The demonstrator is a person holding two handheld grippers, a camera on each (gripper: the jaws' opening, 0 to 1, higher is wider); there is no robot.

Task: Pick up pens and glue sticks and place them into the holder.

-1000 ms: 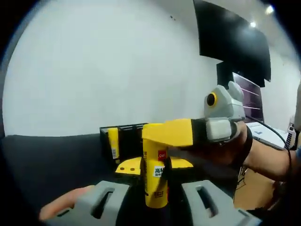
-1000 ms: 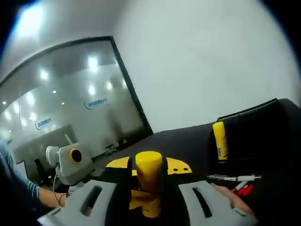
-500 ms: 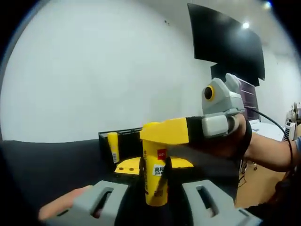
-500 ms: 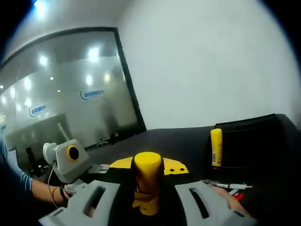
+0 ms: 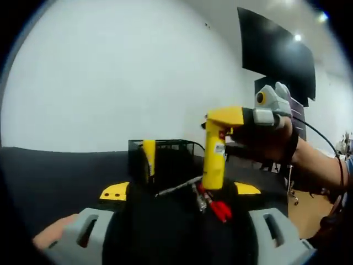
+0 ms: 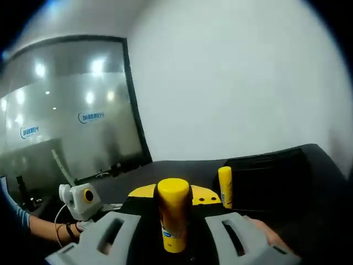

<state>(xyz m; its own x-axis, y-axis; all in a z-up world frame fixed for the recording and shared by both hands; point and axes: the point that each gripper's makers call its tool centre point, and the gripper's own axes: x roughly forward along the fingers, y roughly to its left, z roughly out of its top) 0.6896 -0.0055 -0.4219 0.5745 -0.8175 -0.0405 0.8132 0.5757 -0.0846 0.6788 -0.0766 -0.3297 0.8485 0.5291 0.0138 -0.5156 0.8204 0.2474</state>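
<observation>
The left hand-held gripper [image 5: 176, 243] had let go and spread wide, leaving the glue stick [image 6: 174, 212] clamped in the right hand-held gripper [image 6: 174, 237]. With the handover done, it could go into the holder [image 5: 165, 157] beside the one already standing there.

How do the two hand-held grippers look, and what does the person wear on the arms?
Each gripper has light grey plastic jaws with slot-shaped cut-outs, black inner pads and yellow plates with small holes behind them. In the left gripper view, the right gripper shows a yellow jaw and a black cable trailing back. In the right gripper view, the person's arm behind the left gripper has a blue sleeve and a dark wristband.
</observation>
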